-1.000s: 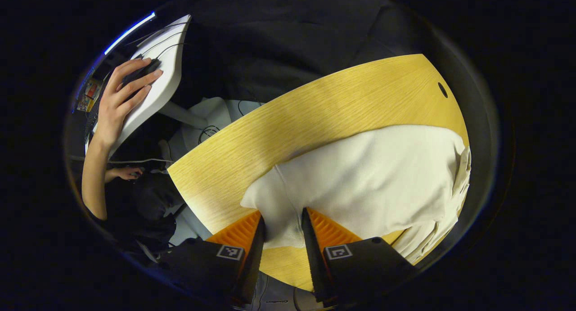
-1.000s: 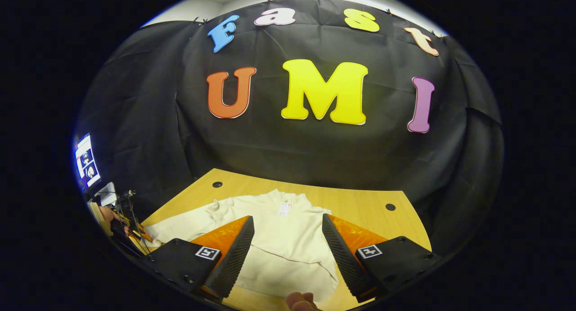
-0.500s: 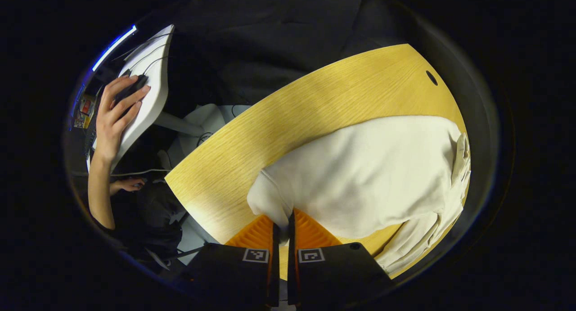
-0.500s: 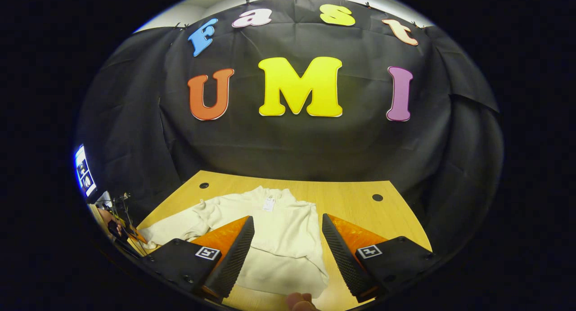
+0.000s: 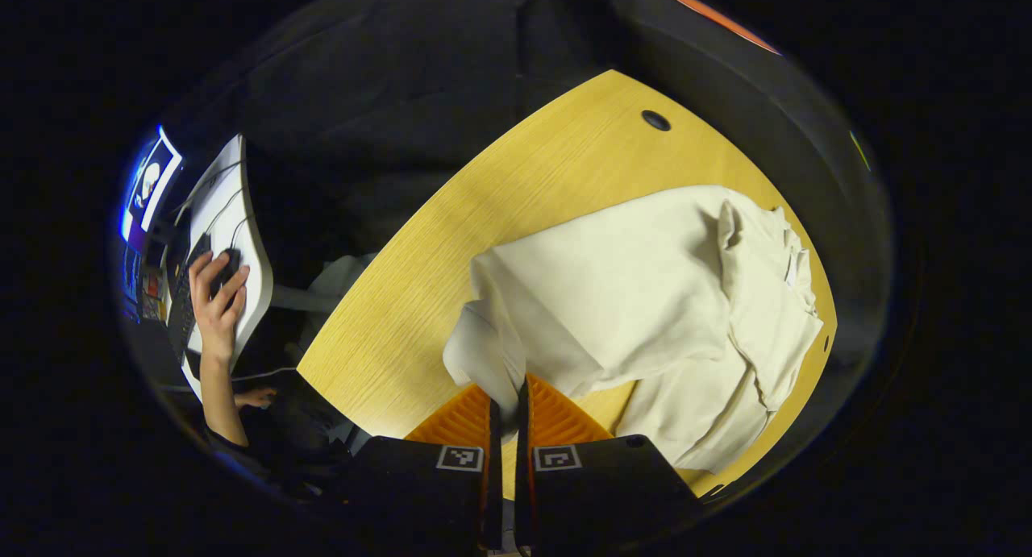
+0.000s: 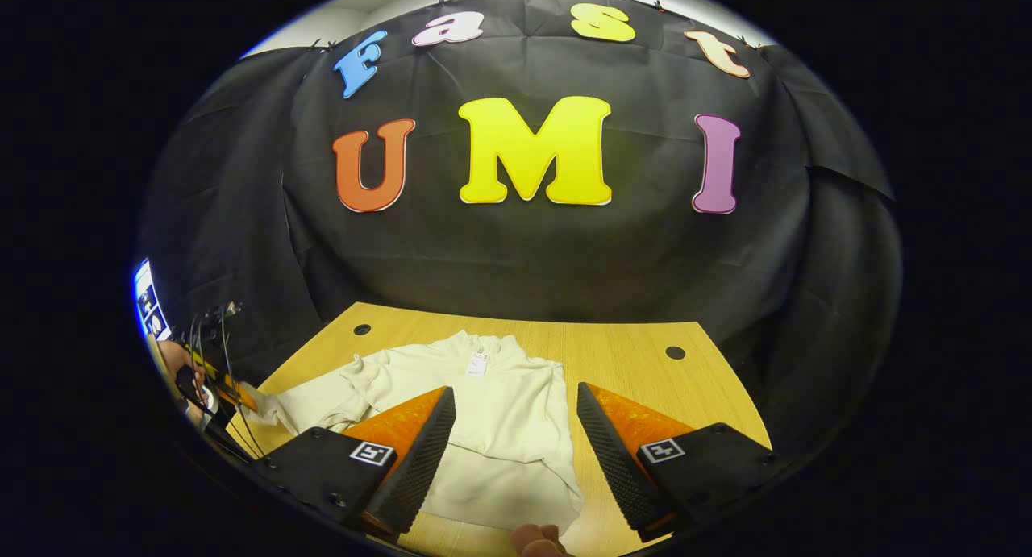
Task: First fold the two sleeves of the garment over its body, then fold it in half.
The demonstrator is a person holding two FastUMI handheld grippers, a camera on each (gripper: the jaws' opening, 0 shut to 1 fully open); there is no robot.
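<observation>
A cream long-sleeved garment (image 5: 645, 299) lies on the wooden table (image 5: 524, 178). In the left gripper view my left gripper (image 5: 506, 400) is shut on the cuff end of one sleeve (image 5: 484, 355), which is lifted off the table and drawn toward the body. In the right gripper view the same garment (image 6: 500, 428) lies flat, collar away from me, its left sleeve (image 6: 298, 404) stretched to the table's left edge. My right gripper (image 6: 512, 452) hangs open above the body with nothing between its fingers. The other gripper (image 6: 214, 384) shows small at that sleeve's end.
A person's hand (image 5: 214, 299) rests on a mouse at a white desk (image 5: 230, 243) left of the table, with a lit screen (image 5: 145, 190) beyond. The black cloth wall (image 6: 516, 243) stands behind the table. A fingertip (image 6: 536, 537) shows at the right gripper view's bottom edge.
My left gripper closed on the sleeve cuff, then raised it and swung toward the garment's body, bunching the sleeve. The right gripper stayed open, drifting only slightly.
</observation>
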